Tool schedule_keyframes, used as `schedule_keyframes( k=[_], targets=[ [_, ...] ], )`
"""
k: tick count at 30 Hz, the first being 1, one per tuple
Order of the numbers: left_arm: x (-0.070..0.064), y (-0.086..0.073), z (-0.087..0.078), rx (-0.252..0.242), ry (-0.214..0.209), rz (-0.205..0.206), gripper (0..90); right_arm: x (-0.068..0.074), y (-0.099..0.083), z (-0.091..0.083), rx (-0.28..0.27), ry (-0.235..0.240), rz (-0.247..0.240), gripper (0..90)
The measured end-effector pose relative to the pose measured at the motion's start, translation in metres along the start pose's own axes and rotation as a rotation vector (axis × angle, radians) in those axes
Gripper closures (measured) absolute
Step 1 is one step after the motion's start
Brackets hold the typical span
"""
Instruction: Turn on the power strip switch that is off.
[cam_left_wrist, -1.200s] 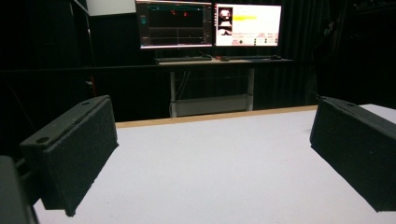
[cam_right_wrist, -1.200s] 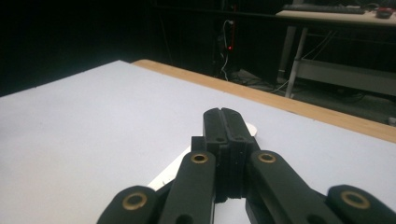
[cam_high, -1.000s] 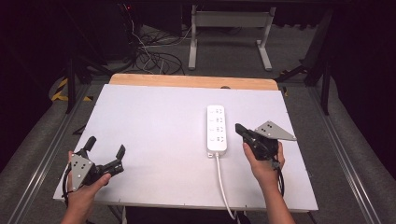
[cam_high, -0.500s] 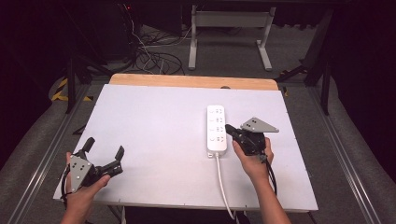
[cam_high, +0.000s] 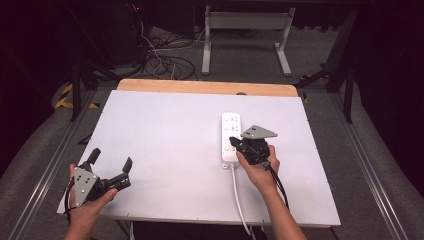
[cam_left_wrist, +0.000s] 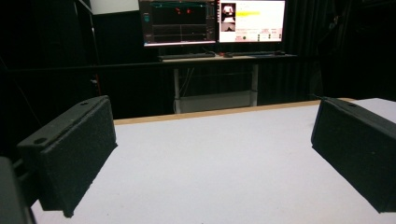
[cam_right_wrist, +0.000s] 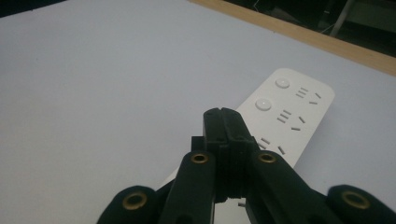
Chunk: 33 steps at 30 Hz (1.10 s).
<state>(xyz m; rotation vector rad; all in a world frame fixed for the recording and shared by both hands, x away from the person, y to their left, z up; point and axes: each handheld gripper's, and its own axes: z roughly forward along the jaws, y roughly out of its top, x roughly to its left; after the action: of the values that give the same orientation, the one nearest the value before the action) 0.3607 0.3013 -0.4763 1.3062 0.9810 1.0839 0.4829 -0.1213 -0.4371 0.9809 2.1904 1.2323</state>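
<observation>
A white power strip (cam_high: 230, 135) with round switch buttons lies right of the table's middle, its white cord (cam_high: 238, 197) running off the near edge. My right gripper (cam_high: 235, 144) is shut, empty, its joined tips over the near part of the strip. In the right gripper view the closed tips (cam_right_wrist: 225, 116) point down at the power strip (cam_right_wrist: 292, 112) beside a button; whether they touch it is unclear. My left gripper (cam_high: 111, 159) hovers open at the near left corner of the table. Its two black pads (cam_left_wrist: 74, 151) stand wide apart with bare table between them.
The white table (cam_high: 165, 130) has a wooden strip (cam_high: 200, 87) along its far edge. Behind it are a desk frame (cam_high: 245, 30), loose cables (cam_high: 165, 62) on the floor and lit monitors (cam_left_wrist: 210, 21). Metal rails run along both sides.
My right gripper has moved left and forward from beside the power strip to over its near end. The left gripper has stayed in place, open.
</observation>
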Motion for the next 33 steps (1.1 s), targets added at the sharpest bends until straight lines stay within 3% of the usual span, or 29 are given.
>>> schedule_keyframes(
  k=[10,33],
  targets=[
    [0.001,0.000,-0.002,-0.002,0.007,-0.002,0.5,0.004,-0.007,0.021,0.107,-0.010,-0.012,90.0],
    [0.002,0.000,-0.004,0.001,0.012,-0.005,0.5,-0.001,-0.011,0.034,0.138,0.000,0.006,90.0]
  ],
)
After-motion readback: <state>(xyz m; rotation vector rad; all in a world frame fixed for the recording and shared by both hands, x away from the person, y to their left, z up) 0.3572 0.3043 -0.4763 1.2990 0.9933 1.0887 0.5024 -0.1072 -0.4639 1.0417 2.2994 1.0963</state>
